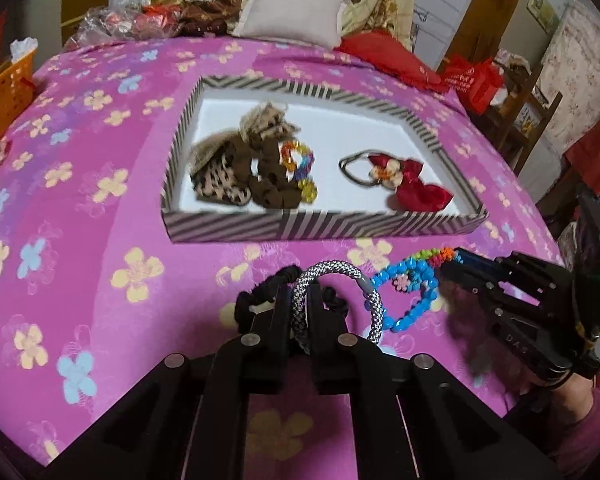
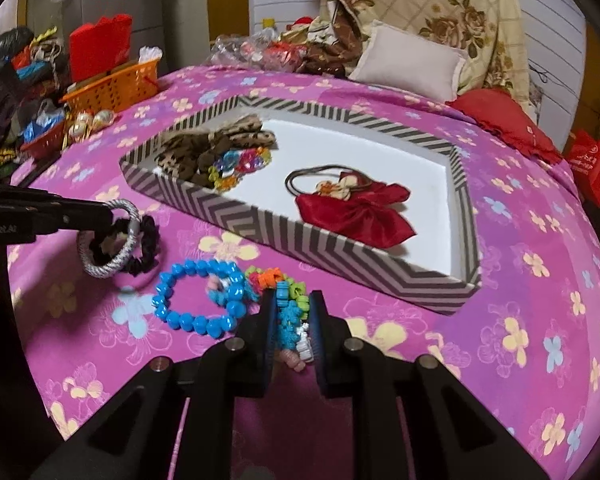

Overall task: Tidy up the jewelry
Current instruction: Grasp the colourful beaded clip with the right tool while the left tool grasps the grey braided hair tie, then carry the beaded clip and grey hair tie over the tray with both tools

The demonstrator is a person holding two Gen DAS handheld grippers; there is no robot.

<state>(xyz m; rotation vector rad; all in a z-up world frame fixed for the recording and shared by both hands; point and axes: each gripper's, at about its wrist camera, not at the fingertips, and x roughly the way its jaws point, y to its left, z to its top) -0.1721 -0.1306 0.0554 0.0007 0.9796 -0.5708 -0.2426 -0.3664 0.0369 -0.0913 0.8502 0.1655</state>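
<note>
Pink floral bedspread (image 1: 100, 216), left gripper (image 1: 298, 300) clamping speckled bracelet (image 1: 374, 308), striped tray (image 1: 300, 226) beyond

Both wrist cams sit close, angled down over the bed — left from left, right from right; both share the striped tray (image 1: 228, 228) (image 2: 300, 248).

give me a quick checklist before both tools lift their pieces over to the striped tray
1. Left tool shut on the grey braided band: ok.
2. Black scrunchie free of that band: cannot tell, they overlap and it may come along.
3. Right tool shut on the multicolour bead band: ok.
4. Blue bead bracelet separate from the held one: not ok, they touch or tangle at the tool.
5. Bare spot in the striped tray: ok, white floor shows between the scrunchie pile and the red bow.
</note>
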